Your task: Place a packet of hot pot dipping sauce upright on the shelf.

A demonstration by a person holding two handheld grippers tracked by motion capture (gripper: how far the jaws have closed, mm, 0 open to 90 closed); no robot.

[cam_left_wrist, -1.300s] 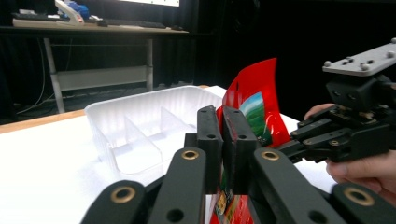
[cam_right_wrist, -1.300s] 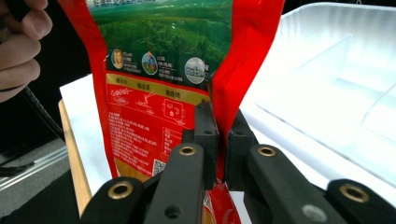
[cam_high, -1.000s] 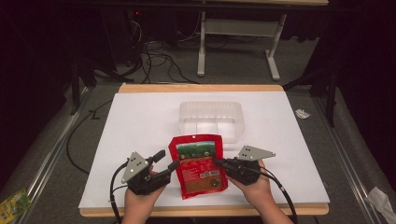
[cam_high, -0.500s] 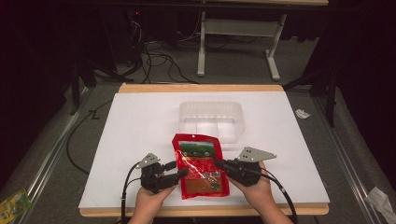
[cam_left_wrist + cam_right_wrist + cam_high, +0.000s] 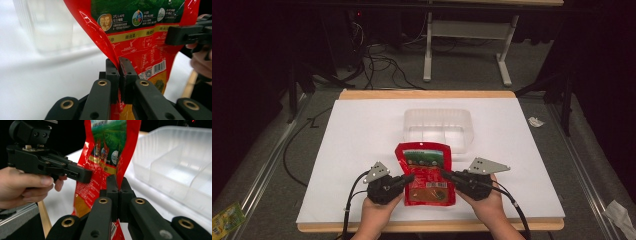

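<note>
The red pouch (image 5: 426,172) lies on the worktop (image 5: 362,150) just in front of the clear tray (image 5: 438,127), its long axis pointing toward the tray. The left tool (image 5: 411,176), jaws just closing, pinches its left edge; the right tool (image 5: 443,173) is clamped on the right edge. The left gripper view shows the barcode (image 5: 159,67).

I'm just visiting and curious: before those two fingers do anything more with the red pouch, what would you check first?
1. Left gripper fingers pinch the red pouch edge, having just closed: ok.
2. Right gripper pinches the opposite edge: ok.
3. Clear plastic bin stands just beyond the pouch: ok.
4. Bin compartments look empty: ok.
5. Pouch sealed or torn: cannot tell.
</note>
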